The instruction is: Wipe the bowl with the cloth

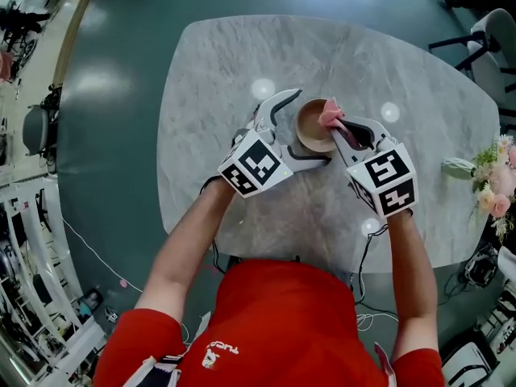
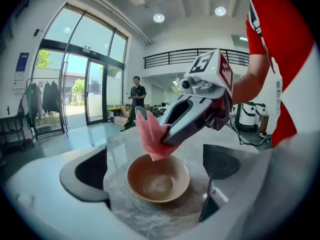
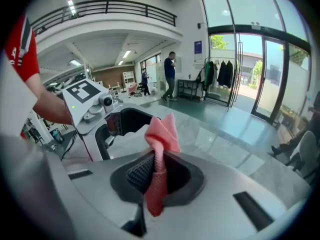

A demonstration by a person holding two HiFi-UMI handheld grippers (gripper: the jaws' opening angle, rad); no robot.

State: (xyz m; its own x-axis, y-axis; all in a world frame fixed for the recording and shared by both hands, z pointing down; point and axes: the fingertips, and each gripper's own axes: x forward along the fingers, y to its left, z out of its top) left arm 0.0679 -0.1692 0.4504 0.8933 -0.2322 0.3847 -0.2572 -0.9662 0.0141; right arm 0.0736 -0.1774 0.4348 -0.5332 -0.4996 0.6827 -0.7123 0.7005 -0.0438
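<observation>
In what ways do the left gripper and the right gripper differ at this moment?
The left gripper has its jaws wide apart, one on each side of the bowl; the right gripper is shut on the pink cloth. The left gripper lies low by the table; the right gripper slants down from above. Both are at the bowl.

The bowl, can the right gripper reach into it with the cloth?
Probably yes: the right gripper holds the cloth over the bowl, whose top is uncovered; the left gripper, jaws open, only flanks it.
</observation>
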